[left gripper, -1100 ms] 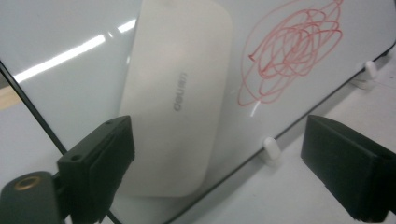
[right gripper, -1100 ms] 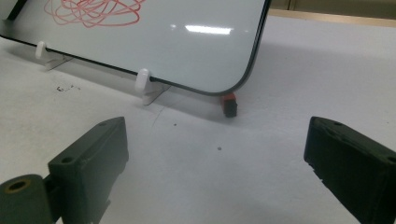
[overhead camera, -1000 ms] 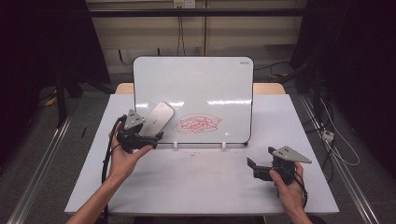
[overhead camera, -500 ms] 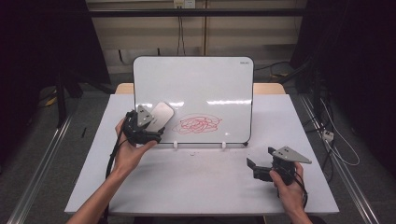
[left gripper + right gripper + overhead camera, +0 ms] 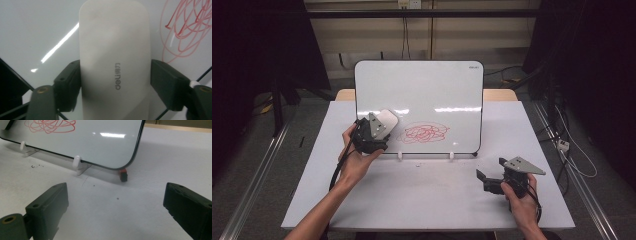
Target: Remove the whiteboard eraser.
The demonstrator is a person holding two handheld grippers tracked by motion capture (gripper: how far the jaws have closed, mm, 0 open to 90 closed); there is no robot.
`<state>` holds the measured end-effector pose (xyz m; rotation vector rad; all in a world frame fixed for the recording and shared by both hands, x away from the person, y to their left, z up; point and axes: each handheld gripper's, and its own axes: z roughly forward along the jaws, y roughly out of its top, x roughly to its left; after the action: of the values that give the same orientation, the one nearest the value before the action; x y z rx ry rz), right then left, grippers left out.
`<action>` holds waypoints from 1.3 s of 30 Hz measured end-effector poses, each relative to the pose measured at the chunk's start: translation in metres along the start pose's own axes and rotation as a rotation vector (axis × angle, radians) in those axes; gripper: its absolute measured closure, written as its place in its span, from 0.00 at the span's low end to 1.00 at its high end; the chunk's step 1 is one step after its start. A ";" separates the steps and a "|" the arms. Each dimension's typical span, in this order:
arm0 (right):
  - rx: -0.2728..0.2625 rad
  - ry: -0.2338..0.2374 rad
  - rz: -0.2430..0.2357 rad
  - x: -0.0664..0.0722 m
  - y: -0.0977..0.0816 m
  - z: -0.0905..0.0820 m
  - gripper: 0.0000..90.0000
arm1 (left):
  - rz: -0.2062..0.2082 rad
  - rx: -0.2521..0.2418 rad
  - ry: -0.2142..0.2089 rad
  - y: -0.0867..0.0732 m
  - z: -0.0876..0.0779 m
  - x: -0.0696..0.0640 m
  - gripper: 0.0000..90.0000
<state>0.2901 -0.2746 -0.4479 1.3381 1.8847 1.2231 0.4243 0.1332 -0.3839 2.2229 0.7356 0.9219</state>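
Left gripper view: white smooth plastic whiteboard eraser, light, rigid, slippery; clamped across long sides by left gripper. Right gripper spread, empty.

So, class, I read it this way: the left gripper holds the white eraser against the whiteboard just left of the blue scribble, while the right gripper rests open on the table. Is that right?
Not quite: the scribble is red, not blue, as the high view and the left gripper view show. The rest holds: the left gripper clamps the white eraser at the whiteboard just left of it, and the right gripper rests open on the table.
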 end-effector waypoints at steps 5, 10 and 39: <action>0.004 0.002 -0.005 0.002 0.001 0.001 0.07 | 0.001 0.006 0.013 0.001 0.001 -0.002 0.33; 0.006 0.017 -0.023 0.006 0.002 0.002 0.07 | 0.028 0.027 0.041 0.003 0.003 -0.005 0.33; 0.010 0.003 -0.018 0.005 0.002 0.003 0.07 | -0.017 0.031 0.016 0.003 0.002 -0.002 0.35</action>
<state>0.2918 -0.2688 -0.4467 1.3220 1.9032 1.2096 0.4251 0.1291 -0.3833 2.2353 0.7797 0.9275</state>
